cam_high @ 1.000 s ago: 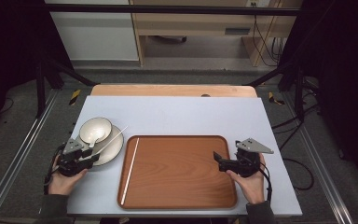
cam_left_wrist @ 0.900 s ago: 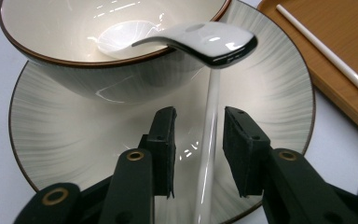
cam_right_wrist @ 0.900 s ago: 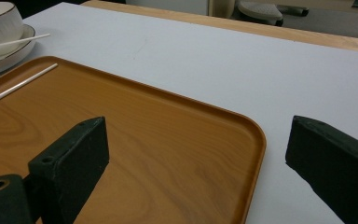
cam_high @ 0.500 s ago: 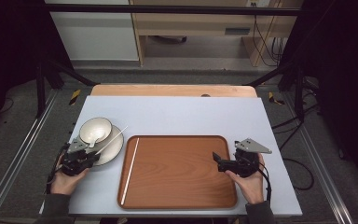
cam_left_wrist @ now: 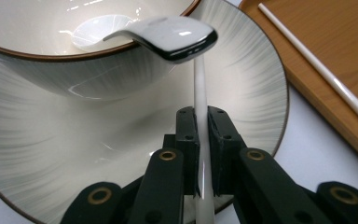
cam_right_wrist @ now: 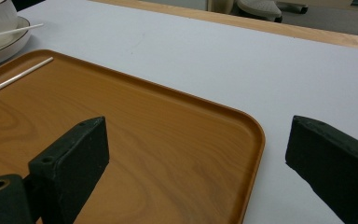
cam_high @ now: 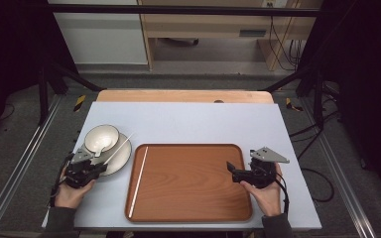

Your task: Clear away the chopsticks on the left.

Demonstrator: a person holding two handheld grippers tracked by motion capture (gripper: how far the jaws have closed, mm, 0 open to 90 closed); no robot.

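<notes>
Lower left of the high view: left gripper (cam_high: 98, 162) pinches a chopstick (cam_left_wrist: 199, 100) (second lies on tray (cam_high: 238, 208)), ready to lift; right gripper (cam_right_wrist: 196, 163) spread, idle.

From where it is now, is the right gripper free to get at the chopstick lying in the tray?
Probably yes. The right gripper is open and holds nothing, and bare tray lies between it and the chopstick along the tray's left edge.
</notes>
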